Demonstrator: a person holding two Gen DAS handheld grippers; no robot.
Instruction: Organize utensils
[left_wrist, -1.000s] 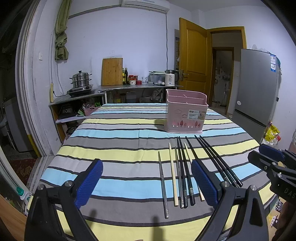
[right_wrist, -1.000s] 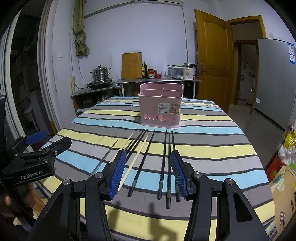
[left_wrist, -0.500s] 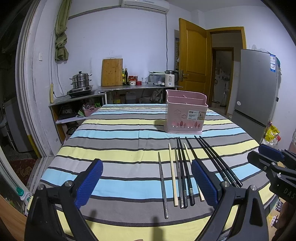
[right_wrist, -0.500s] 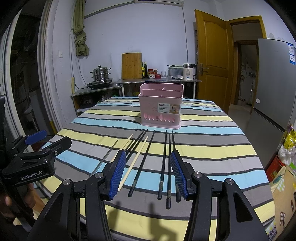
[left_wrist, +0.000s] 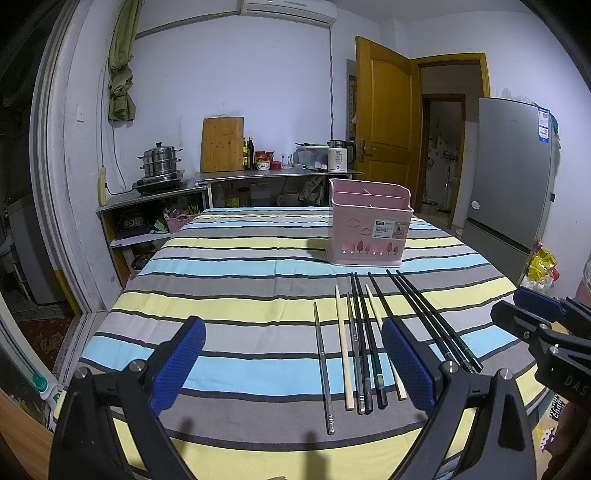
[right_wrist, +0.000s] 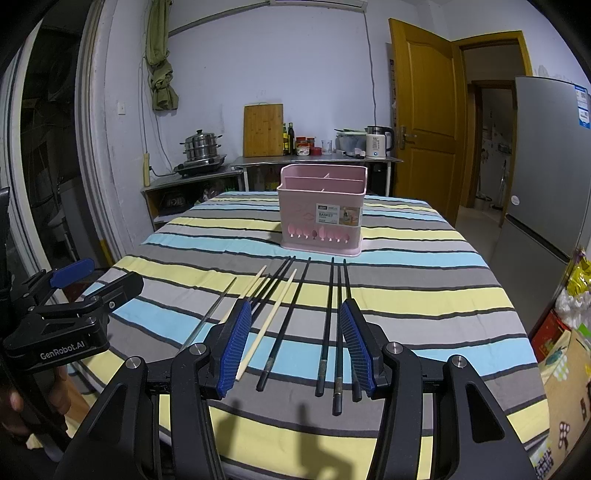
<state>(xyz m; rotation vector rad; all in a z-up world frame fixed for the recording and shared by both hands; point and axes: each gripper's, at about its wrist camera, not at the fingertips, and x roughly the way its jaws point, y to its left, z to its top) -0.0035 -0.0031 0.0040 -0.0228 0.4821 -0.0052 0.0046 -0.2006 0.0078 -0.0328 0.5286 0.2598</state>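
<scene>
Lying side by side on the striped tablecloth (left_wrist: 229, 266): a row of chopsticks (left_wrist: 364, 343), long axes running from the near table edge toward twelve o'clock, far tips aiming at the pink utensil basket (left_wrist: 369, 229) standing upright beyond them. Showing from the left wrist view, nine o'clock to three o'clock: a metal chopstick (left_wrist: 324, 365) slightly apart, a pale wooden chopstick (left_wrist: 342, 350), then grey and black ones packed close, a second pale one (left_wrist: 384, 350) partly crossing under the dark sticks, and a black pair (left_wrist: 432, 317) slanting toward four o'clock. Fanning slightly in the right wrist view, tips converging toward the basket (right_wrist: 321, 214).

Hovering wide open over the near edge, gripping nothing: the left gripper (left_wrist: 291, 362), blue pads far apart. Hanging about half open just above the thick ends, also gripping nothing: the right gripper (right_wrist: 297, 343), bracketing the black chopsticks (right_wrist: 325, 325) and one pale stick (right_wrist: 267, 325).

Hiding behind the right blue pad in the left view: lower ends of some dark sticks. Blocking the metal and grey sticks' near ends in the right view: the left-hand pad. Counting exactly, possibly nine or ten sticks, being hard given the overlap. Showing inner dividers, with contents not visible: the basket.
</scene>
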